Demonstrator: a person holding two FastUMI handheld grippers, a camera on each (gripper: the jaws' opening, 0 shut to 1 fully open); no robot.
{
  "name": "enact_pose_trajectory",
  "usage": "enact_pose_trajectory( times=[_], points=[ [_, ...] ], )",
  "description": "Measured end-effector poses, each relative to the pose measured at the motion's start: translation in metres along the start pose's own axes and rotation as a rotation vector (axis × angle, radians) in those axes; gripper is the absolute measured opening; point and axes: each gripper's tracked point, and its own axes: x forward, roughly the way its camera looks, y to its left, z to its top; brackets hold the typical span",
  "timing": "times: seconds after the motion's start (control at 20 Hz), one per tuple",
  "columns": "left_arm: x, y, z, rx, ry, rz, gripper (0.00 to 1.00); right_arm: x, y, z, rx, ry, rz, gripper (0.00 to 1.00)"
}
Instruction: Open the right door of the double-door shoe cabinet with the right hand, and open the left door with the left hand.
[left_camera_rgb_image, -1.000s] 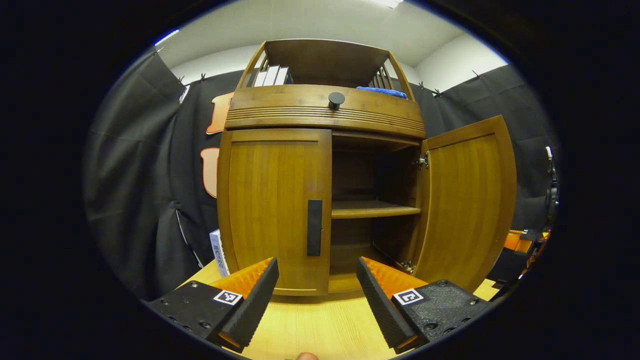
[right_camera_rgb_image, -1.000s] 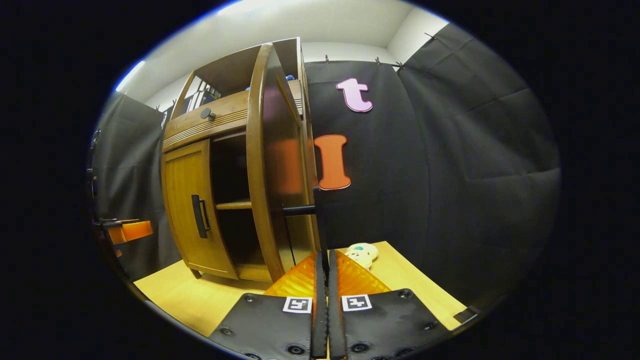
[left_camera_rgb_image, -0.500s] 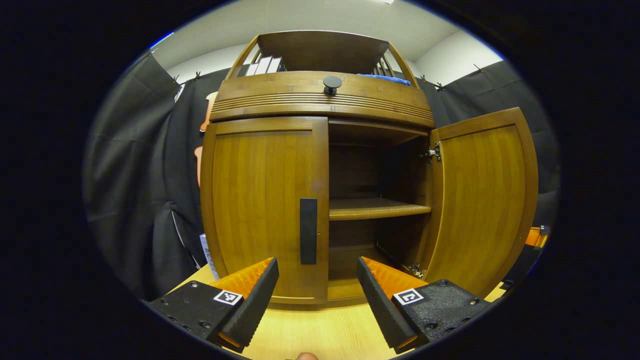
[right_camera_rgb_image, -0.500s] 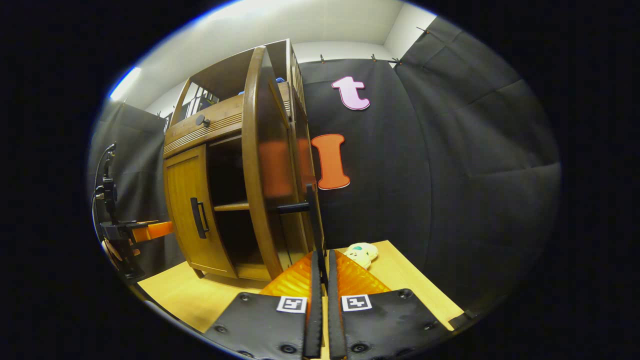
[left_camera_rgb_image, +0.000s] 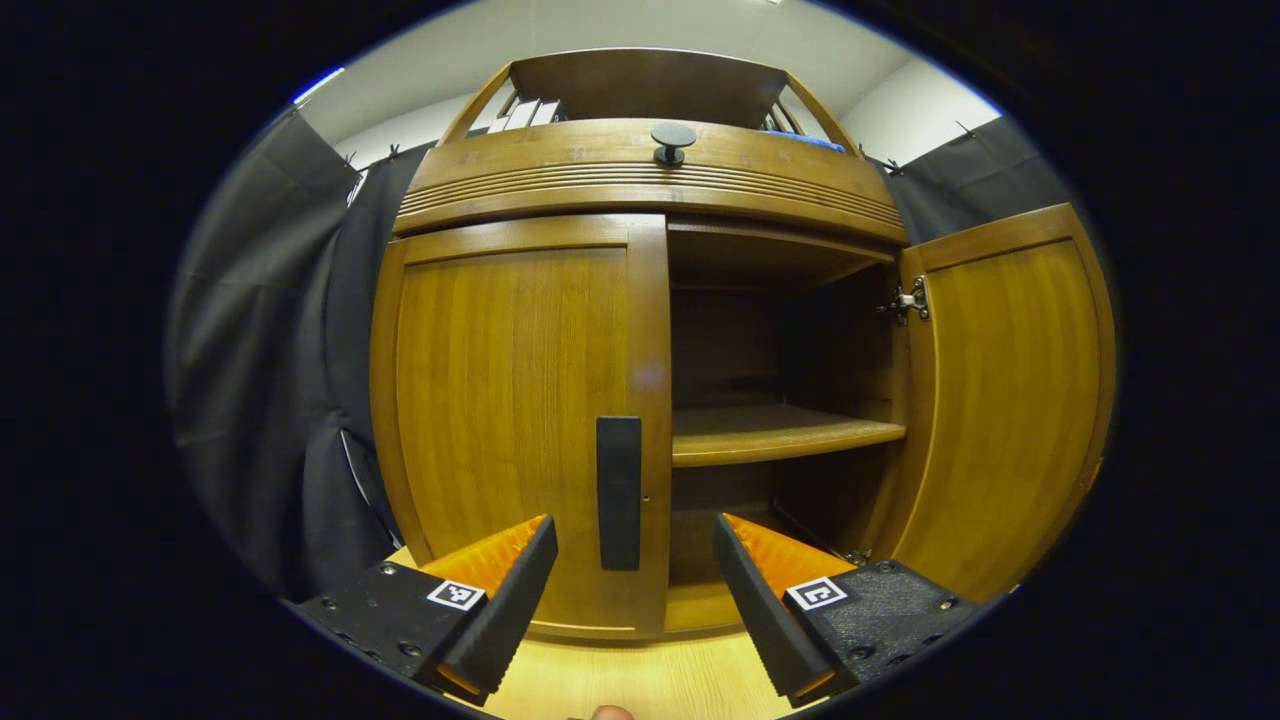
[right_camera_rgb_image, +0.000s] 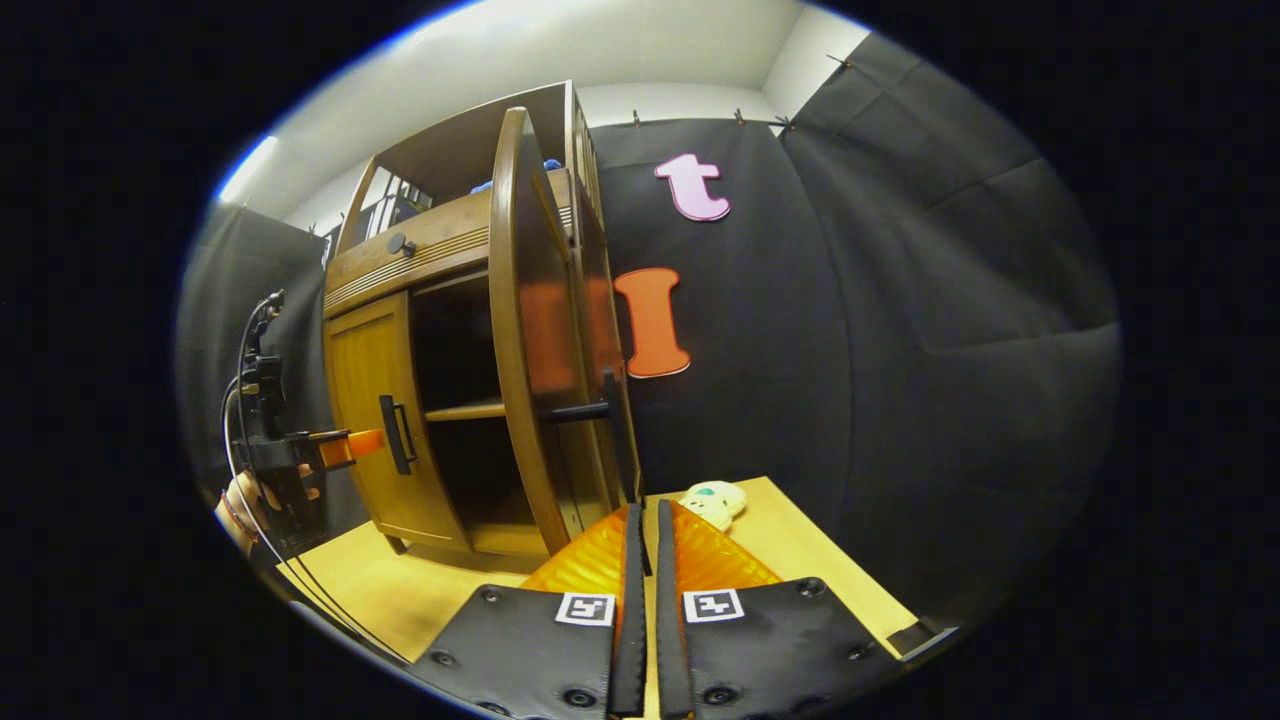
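Note:
In the left gripper view the wooden shoe cabinet stands close ahead. Its left door (left_camera_rgb_image: 510, 400) is closed, with a dark vertical handle (left_camera_rgb_image: 618, 492). My left gripper (left_camera_rgb_image: 632, 540) is open, just short of that handle, one finger on each side of it. The right door (left_camera_rgb_image: 1010, 400) stands swung wide open. In the right gripper view my right gripper (right_camera_rgb_image: 645, 515) is shut on the lower end of the right door's handle (right_camera_rgb_image: 615, 430), and I see the right door (right_camera_rgb_image: 520, 330) edge-on. The left gripper (right_camera_rgb_image: 340, 447) and a hand (right_camera_rgb_image: 240, 500) are beside the left door's handle (right_camera_rgb_image: 398, 435).
The open half shows a shelf (left_camera_rgb_image: 780, 435). Above the doors runs a drawer with a round knob (left_camera_rgb_image: 672, 140); books (left_camera_rgb_image: 525, 112) and a blue cloth (left_camera_rgb_image: 810, 142) lie on top. The cabinet stands on a light wooden table (right_camera_rgb_image: 400, 590), where a small pale toy (right_camera_rgb_image: 710, 500) lies to its right.
The left gripper has moved closer to the cabinet, so the left door's handle now sits between its open fingers. The right door has swung a little wider with the right gripper.

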Motion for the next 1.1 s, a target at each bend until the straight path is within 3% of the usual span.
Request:
enact_pose_trajectory(
  times=[0.05, 0.1, 0.15, 0.25, 0.35, 0.45, 0.5, 0.6, 0.7, 0.75, 0.8, 0.95, 1.1],
  points=[
    [0.009, 0.0, 0.0, -0.001, -0.006, 0.0, 0.92, -0.003, 0.0, 0.003, 0.001, -0.012, -0.003, 0.08],
    [0.016, 0.002, -0.001, -0.004, -0.007, 0.002, 0.95, -0.006, 0.001, 0.004, -0.003, -0.017, -0.009, 0.12],
    [0.024, 0.001, -0.003, -0.009, -0.001, -0.003, 0.92, -0.009, 0.0, 0.006, -0.012, -0.025, -0.019, 0.36],
    [0.038, 0.005, -0.011, -0.015, 0.011, 0.003, 0.92, -0.012, 0.002, 0.01, -0.022, -0.042, -0.018, 0.48],
    [0.049, 0.012, -0.014, -0.015, 0.011, 0.031, 0.92, -0.015, -0.003, 0.016, -0.041, -0.068, -0.043, 0.71],
    [0.059, 0.015, -0.017, -0.005, 0.009, 0.035, 0.89, -0.016, -0.007, 0.019, -0.054, -0.089, -0.064, 0.78],
    [0.063, 0.019, -0.02, -0.005, 0.017, 0.046, 0.86, -0.017, -0.01, 0.019, -0.053, -0.091, -0.074, 1.0],
    [0.066, 0.019, -0.024, -0.02, 0.03, 0.048, 0.7, -0.016, -0.007, 0.021, -0.042, -0.09, -0.076, 0.96],
    [0.071, 0.017, -0.027, -0.03, 0.034, 0.033, 0.62, -0.017, -0.008, 0.019, -0.03, -0.085, -0.081, 0.87],
    [0.072, 0.015, -0.028, -0.036, 0.034, 0.019, 0.58, -0.018, -0.006, 0.019, -0.026, -0.082, -0.082, 0.87],
    [0.073, 0.012, -0.028, -0.045, 0.033, 0.008, 0.52, -0.019, -0.006, 0.018, -0.023, -0.079, -0.081, 0.97],
    [0.073, 0.009, -0.028, -0.05, 0.034, 0.003, 0.34, -0.019, -0.006, 0.017, -0.026, -0.077, -0.09, 0.97],
    [0.071, 0.011, -0.027, -0.093, 0.009, -0.033, 0.32, -0.021, -0.003, 0.016, -0.024, -0.072, -0.091, 0.98]
  ],
)
